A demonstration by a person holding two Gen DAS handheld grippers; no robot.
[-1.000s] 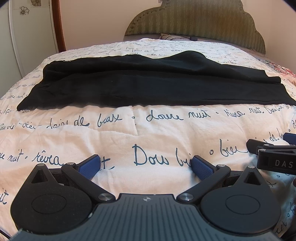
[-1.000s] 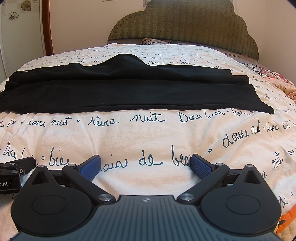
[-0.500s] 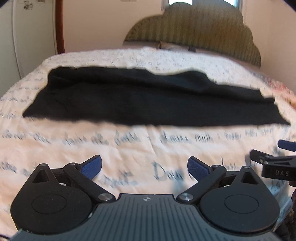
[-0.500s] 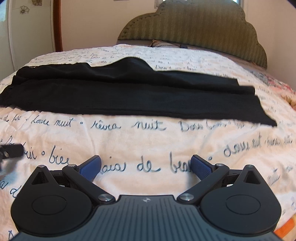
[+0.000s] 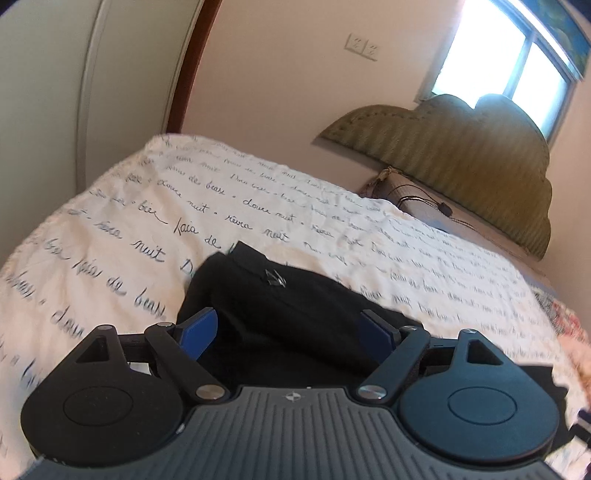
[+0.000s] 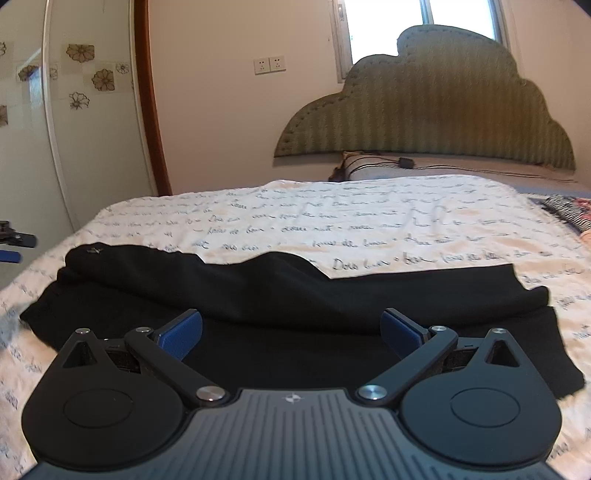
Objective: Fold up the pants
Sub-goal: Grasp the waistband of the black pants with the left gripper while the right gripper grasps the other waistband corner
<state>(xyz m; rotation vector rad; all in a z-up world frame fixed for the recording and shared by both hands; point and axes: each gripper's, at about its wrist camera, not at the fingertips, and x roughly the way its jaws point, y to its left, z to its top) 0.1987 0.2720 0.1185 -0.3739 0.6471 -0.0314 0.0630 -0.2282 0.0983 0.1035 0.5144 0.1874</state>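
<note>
Black pants [image 6: 258,302] lie flat across the bed, on a white bedspread [image 6: 369,221] printed with dark cursive script, folded lengthwise into a long strip with one layer lying over the other; the end with a small metal clasp sits at the left in the right wrist view, the far end toward the right edge of the bed. Left gripper [image 5: 291,332] sits over that clasp end, blue pads [image 5: 197,332] spread either side of a raised fold of the black cloth, jaws closing but the pads not pressing on anything yet as far as the blurred frame shows; hard to say if the cloth brushes them. Right gripper [image 6: 291,332] hangs over the middle of the pants strip, fingers spread wide and released, nothing between the pads [image 6: 181,334] but the fabric lying below. Left wrist view is tilted and motion-smeared. Green scalloped headboard [image 6: 424,122] at the far end, window [image 6: 461,18] above it, wall sockets [image 6: 269,65] to its left, a dark cable [image 6: 369,162] on the mattress near the headboard. A bit of the other gripper shows at the far left edge of the right wrist view.
</note>
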